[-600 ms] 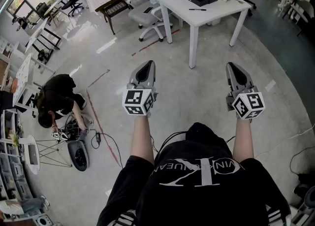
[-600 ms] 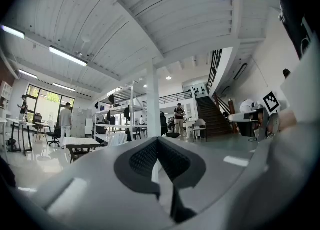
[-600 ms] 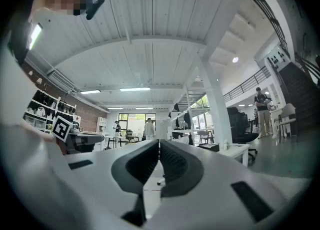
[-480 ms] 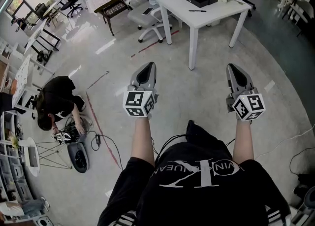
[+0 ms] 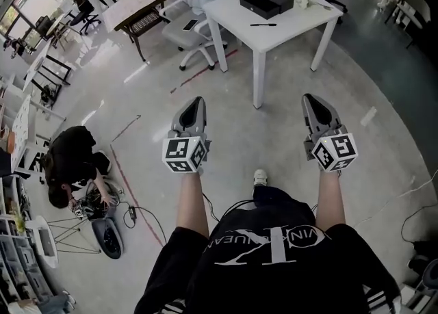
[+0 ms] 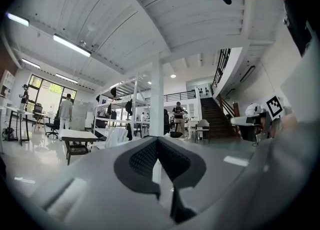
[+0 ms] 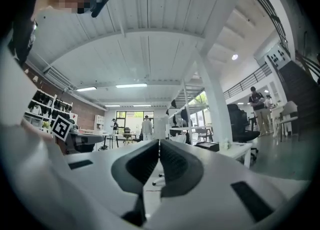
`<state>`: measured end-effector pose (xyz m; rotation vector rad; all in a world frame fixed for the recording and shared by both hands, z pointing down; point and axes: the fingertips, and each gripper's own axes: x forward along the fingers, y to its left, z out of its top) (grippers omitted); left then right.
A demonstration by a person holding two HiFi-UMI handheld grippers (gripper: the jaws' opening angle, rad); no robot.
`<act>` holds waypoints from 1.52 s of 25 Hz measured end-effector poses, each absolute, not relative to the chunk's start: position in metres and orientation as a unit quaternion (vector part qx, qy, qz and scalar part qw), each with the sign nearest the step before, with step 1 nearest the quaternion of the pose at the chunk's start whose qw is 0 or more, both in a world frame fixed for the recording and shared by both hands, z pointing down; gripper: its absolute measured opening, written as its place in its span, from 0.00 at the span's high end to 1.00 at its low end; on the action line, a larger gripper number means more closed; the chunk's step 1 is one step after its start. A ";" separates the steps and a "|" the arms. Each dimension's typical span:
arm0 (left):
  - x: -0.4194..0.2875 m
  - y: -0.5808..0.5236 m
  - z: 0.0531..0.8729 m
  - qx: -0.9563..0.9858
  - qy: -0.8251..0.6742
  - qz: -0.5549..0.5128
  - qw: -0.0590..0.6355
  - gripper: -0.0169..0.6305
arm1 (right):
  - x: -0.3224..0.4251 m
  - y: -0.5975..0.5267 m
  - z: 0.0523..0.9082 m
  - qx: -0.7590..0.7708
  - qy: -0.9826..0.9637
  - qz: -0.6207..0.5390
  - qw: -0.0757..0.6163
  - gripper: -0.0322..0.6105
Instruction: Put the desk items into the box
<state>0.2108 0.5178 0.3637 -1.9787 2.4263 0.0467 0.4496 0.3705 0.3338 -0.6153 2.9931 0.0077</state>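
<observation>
Holding both tools level at my waist, I carry nothing: left gripper (image 5: 196, 104) and right gripper (image 5: 309, 100) each have their jaws pressed together on air, which I judge is simply for the walk over. Both point ahead at the white table (image 5: 301, 22), well apart from me. A pen (image 5: 263, 24) lies near its front edge, long axis across my view; beyond it the black box (image 5: 266, 1) sits skewed.

Left gripper (image 5: 196, 102), right gripper (image 5: 311, 100): fingers (image 6: 144, 158) together.
</observation>
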 end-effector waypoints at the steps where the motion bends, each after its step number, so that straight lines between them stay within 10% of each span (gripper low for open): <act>1: 0.206 0.508 0.362 -0.632 0.774 0.016 0.005 0.97 | 0.444 0.361 0.333 -0.201 0.979 0.004 0.041 0.92; 38: -0.027 0.227 0.360 -0.691 0.723 0.011 0.012 0.97 | 0.184 0.122 0.346 -0.213 0.977 0.002 0.014 0.92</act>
